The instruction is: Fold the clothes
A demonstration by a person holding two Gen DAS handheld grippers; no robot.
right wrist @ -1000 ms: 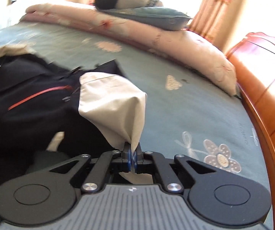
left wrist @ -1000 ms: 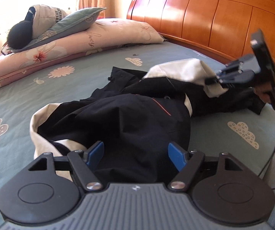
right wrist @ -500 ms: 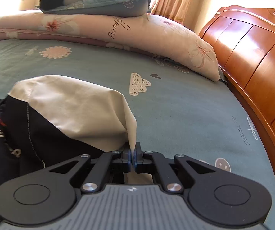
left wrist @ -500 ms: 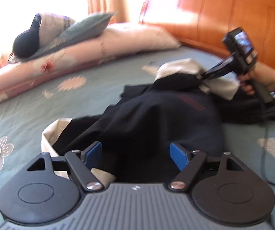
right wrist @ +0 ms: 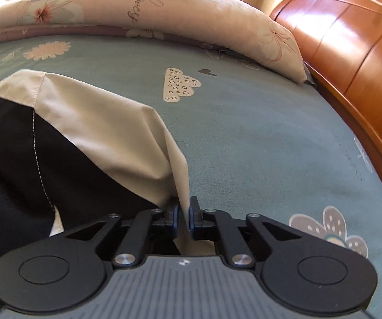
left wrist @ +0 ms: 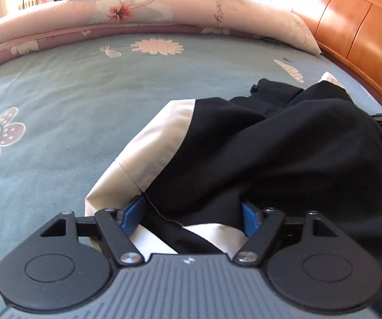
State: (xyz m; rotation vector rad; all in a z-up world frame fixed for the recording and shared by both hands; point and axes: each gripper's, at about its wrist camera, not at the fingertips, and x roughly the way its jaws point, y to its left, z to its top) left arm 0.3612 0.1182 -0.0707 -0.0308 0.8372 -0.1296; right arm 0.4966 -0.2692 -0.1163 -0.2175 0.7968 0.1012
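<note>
Over the last second the black garment with cream-beige cuffs and panels (left wrist: 284,146) had been drawn out from a crumpled heap toward the wooden side of the bed, and the left gripper (left wrist: 192,214) had come down from above the pile until cloth lay between its blue fingers (left wrist: 131,214). The red piping and lettering that showed earlier on the black cloth was no longer in sight in either view.

At this moment the garment lay across the grey-blue floral bedsheet (left wrist: 58,111), rumpled and only partly spread, with one cream cuff near the left gripper and the other (right wrist: 106,122) lifted off the sheet. The right gripper (right wrist: 183,215) pinched that second cuff's edge, its jaws nearly closed with only the thin cloth between them, and the fabric rose from them in a taut ridge. The left gripper's jaws stood wide apart, straddling a fold of black and cream cloth without clamping it.

Judged from this, the garment was being pulled flat rather than creased: one end was held, the other about to be taken. A closing of the left jaws on the near cuff seemed the likely next need, though the seam there was bunched and might slip.

Beyond the garment lay a long pink floral bolster (right wrist: 191,18) and the orange-brown wooden bed board (right wrist: 350,53).
</note>
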